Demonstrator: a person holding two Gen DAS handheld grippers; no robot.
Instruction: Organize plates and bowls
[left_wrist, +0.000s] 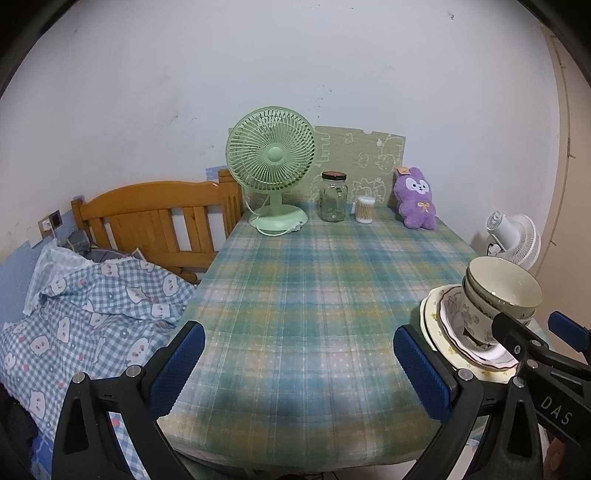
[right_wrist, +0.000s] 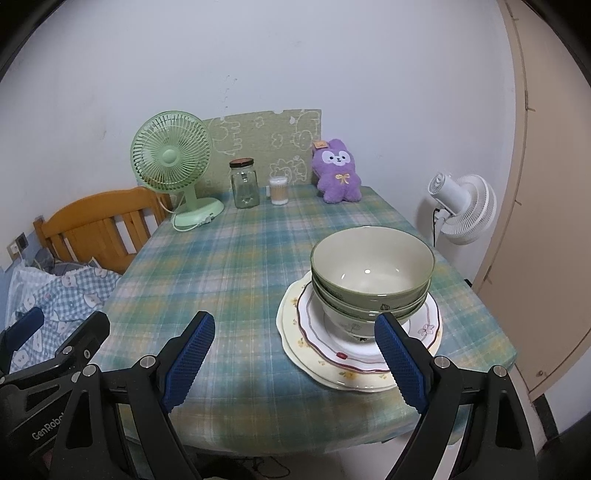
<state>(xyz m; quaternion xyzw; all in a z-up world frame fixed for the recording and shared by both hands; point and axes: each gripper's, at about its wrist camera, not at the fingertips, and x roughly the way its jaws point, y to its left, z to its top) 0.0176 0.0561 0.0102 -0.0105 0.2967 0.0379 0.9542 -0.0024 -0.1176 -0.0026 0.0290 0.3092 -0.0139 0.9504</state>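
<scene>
The stack of bowls (right_wrist: 371, 280) on plates (right_wrist: 360, 354) lies just ahead-right of the right gripper (right_wrist: 295, 354) — nearer than the left gripper (left_wrist: 299, 369); both jaws gape open, empty

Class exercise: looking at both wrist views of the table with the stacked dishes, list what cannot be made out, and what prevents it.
- How many bowls are nested: lower ones hidden by the top bowl, both views.
- Near rim of the plates: covered by a right gripper finger, right view.
- Jar contents: too small, both views.
- Left gripper: empty, open.
</scene>
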